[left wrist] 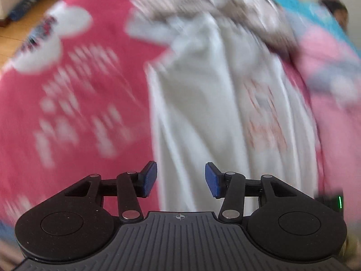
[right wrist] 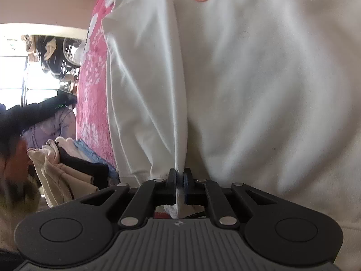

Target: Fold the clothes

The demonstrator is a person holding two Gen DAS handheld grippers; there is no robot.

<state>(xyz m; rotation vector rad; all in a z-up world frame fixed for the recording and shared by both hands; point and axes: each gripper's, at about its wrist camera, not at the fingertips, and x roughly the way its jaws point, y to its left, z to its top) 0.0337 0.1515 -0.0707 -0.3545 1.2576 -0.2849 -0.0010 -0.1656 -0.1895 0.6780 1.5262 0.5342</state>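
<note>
pink bedspread (left wrist: pixel 74 94) under white garment (left wrist: pixel 203 113), lengthwise away; left hand-held gripper (left wrist: pixel 180 180) agape, empty; right hand-held gripper (right wrist: pixel 179 184) pinching hem.

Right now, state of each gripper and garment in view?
left gripper: open, nothing between the pads.
right gripper: shut on a fold of the white garment.
white garment: spread out, creased, pinched at one edge.
pink bedspread: lying under the garment.
clothes pile: heaped, unfolded.

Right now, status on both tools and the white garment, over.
Left tool open, nothing between its pads, above the pink bedcover. Right tool pinching a fold of the white garment. Clothes pile off to its left.
</note>
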